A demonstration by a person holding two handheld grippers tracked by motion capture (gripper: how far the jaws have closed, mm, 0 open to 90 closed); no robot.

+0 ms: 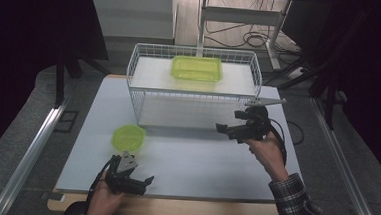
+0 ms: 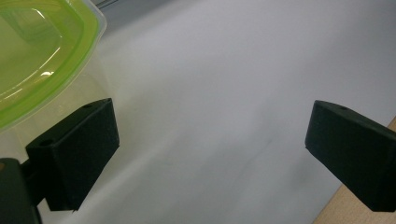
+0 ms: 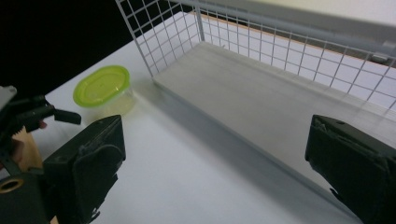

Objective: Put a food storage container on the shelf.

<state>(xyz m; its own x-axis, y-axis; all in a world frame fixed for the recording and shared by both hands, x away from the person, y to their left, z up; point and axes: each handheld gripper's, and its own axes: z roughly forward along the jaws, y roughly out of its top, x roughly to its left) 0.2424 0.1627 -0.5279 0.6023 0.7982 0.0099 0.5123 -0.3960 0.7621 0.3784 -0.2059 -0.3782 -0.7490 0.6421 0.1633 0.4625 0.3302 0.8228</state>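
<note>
A round clear container with a green lid (image 1: 128, 137) stands on the white table (image 1: 195, 163), left of centre. In the left gripper view the round container (image 2: 37, 56) sits close at the upper left, just beyond one jaw. My left gripper (image 1: 145, 183) rests near the table's front edge, open (image 2: 210, 140), with bare table between its jaws. My right gripper (image 1: 225, 131) hovers before the right part of a white wire rack (image 1: 191, 95), open (image 3: 215, 172) and holding nothing. A rectangular green-lidded container (image 1: 197, 68) lies on the rack's top level.
In the right gripper view the wire rack (image 3: 280, 56) has a pale board as its lower floor, and the round container (image 3: 102, 88) and the left gripper (image 3: 35, 114) sit far left. A wooden strip (image 1: 197, 209) edges the table front. Cables and a desk frame (image 1: 244, 20) lie beyond.
</note>
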